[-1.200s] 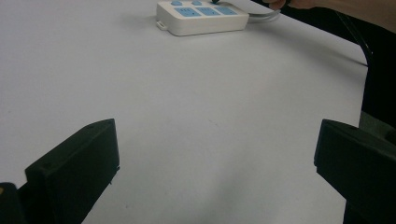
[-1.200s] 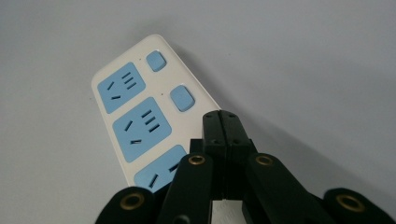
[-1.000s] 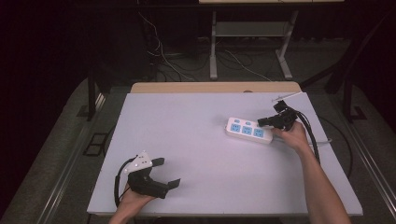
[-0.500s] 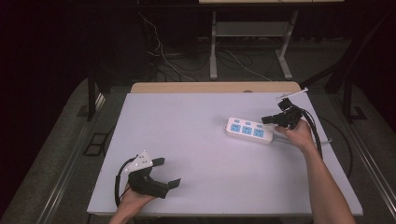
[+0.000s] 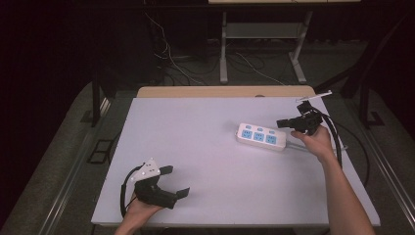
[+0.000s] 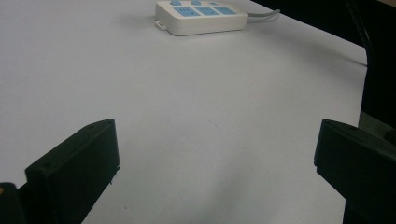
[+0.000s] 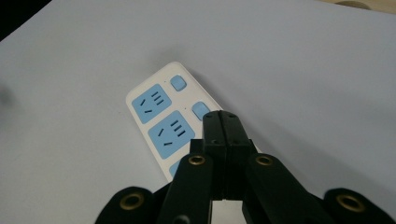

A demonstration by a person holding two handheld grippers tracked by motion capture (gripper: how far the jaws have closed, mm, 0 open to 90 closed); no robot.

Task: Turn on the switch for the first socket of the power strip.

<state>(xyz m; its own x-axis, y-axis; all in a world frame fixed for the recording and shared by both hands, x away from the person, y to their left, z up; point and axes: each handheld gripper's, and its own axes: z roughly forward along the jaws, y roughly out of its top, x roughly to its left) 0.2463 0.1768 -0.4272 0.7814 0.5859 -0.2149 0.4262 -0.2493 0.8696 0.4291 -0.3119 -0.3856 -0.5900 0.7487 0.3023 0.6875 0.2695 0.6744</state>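
A white power strip (image 5: 262,136) with blue sockets and blue switches lies on the white table (image 5: 205,147), right of centre; its cable runs off to the right. My right gripper (image 5: 282,122) hovers just above the strip's right end, jaws shut with nothing between them. In the right gripper view the closed tips (image 7: 223,122) hang over the power strip (image 7: 163,121) beside its switches. My left gripper (image 5: 177,181) rests low near the table's front left, jaws open and empty. In the left gripper view the power strip (image 6: 201,16) lies far ahead beyond the two spread jaws.
Black cables loop off the table's right edge beside my right hand (image 5: 318,142). A wooden strip (image 5: 215,91) borders the far edge. Beyond it are table legs (image 5: 223,44) and floor cables. The tabletop between the two grippers is bare white surface.
My right gripper has lifted a little and drifted right, off the strip's right end. The left gripper and the strip have stayed put.
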